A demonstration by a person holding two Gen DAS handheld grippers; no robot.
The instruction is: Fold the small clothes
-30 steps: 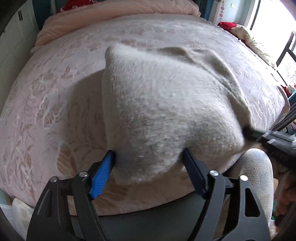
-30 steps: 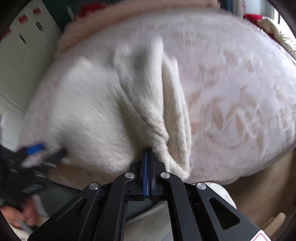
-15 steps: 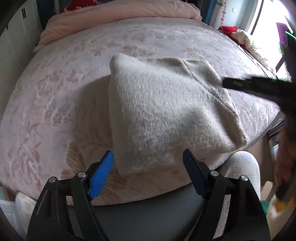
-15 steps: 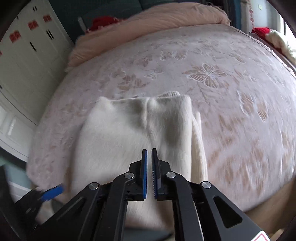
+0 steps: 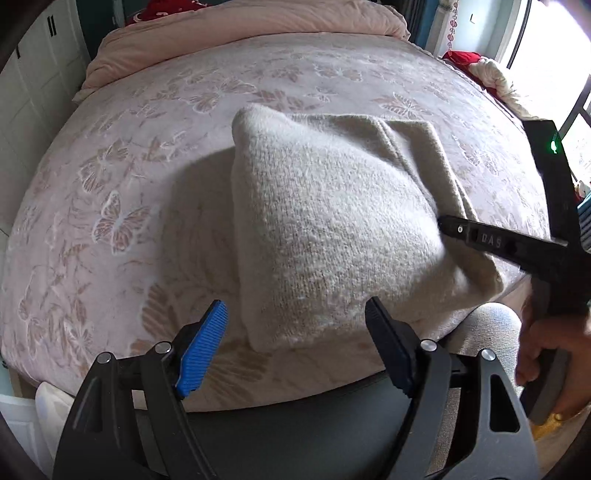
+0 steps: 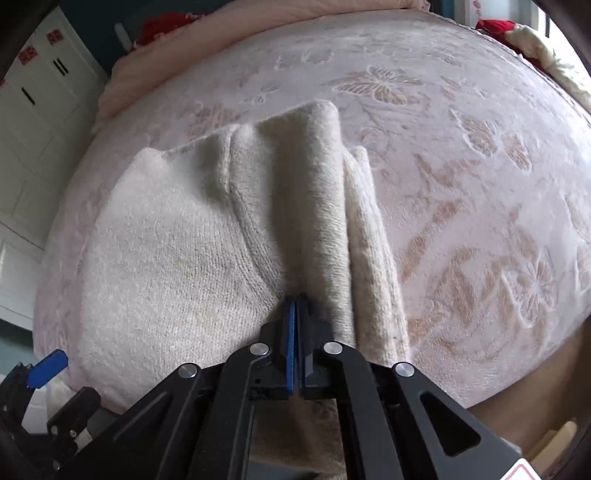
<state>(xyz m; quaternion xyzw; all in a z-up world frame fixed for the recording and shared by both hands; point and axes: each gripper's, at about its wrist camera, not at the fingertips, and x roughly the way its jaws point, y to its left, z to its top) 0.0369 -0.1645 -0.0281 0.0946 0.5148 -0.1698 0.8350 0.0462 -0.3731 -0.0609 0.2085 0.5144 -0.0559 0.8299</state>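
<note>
Pink butterfly-patterned bed (image 5: 155, 192) carries everything; a rolled quilt (image 5: 240, 33) lies at its far end, well clear. Folded cream sweater (image 5: 332, 229) sits at the near edge: soft, light, likely to slump, so best taken at a doubled edge. Left gripper (image 5: 295, 347) hovers, jaws apart and empty. Right gripper (image 6: 295, 310) jaws together, tips at the sweater's right fold.

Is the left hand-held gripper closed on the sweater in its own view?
No, the left hand-held gripper stands wide open, its fingers clear of the sweater.
</note>
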